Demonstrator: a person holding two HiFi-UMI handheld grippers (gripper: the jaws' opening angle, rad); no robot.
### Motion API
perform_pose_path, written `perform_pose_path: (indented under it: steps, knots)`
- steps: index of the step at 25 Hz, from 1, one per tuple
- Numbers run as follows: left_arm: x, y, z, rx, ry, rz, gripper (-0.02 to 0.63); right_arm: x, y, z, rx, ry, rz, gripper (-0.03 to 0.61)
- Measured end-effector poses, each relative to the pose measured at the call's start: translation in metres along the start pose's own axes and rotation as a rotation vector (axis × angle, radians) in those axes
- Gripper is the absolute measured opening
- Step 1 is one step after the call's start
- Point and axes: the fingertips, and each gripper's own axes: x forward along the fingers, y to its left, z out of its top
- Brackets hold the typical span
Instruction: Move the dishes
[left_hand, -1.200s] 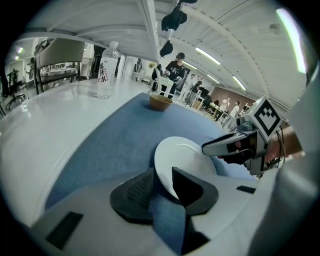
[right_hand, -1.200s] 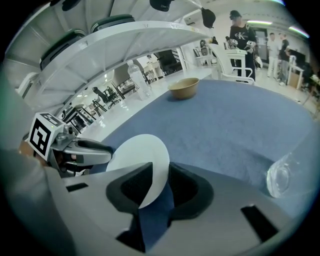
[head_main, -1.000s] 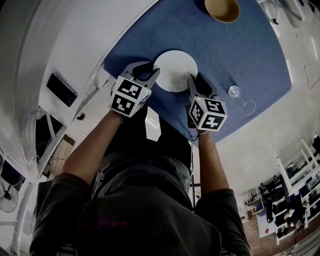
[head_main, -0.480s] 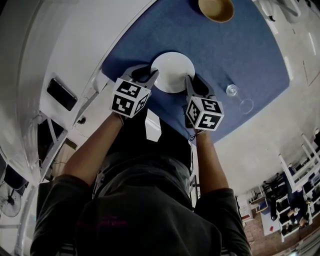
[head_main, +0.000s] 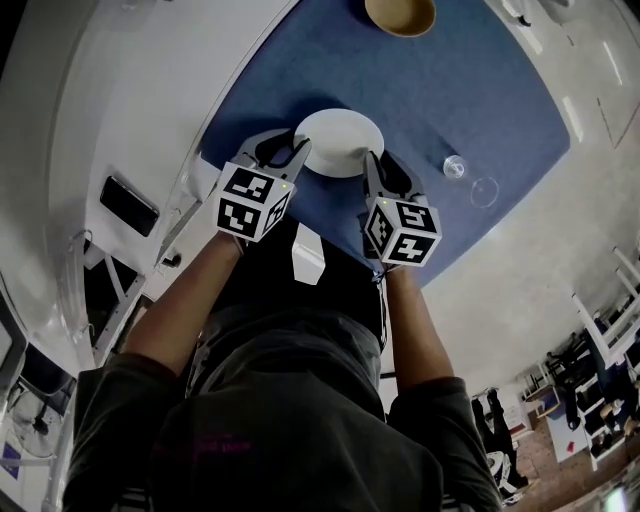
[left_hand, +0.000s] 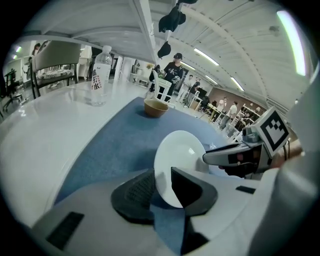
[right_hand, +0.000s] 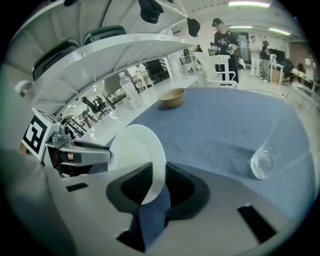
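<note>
While the white plate (head_main: 340, 142) is clamped at opposite rims by left gripper (head_main: 288, 152) and right gripper (head_main: 374, 166) over the blue mat's (head_main: 470, 80) near edge, its transfer is judged unfinished, with wooden bowl (head_main: 400, 15) and glass (head_main: 455, 166) not yet moved.

Round white plate (head_main: 340, 142), plain and empty, gripped at opposite rims by the fingers of the left gripper (head_main: 296, 152) and the right gripper (head_main: 371, 163), near the front edge of the blue-covered worktop (head_main: 470, 90). Tan bowl (head_main: 400, 14), upright, at the far end, well apart.
</note>
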Motion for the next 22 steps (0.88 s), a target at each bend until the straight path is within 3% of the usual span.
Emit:
perform_pose_path:
  steps: [12, 22]
  knots:
    - [0.006, -0.049, 0.009, 0.156, 0.047, -0.100, 0.103, -0.049, -0.024, -0.021, 0.130, -0.065, -0.098, 0.084]
    - [0.022, -0.098, -0.004, 0.261, 0.121, -0.182, 0.100, -0.086, -0.052, -0.056, 0.232, -0.085, -0.169, 0.083]
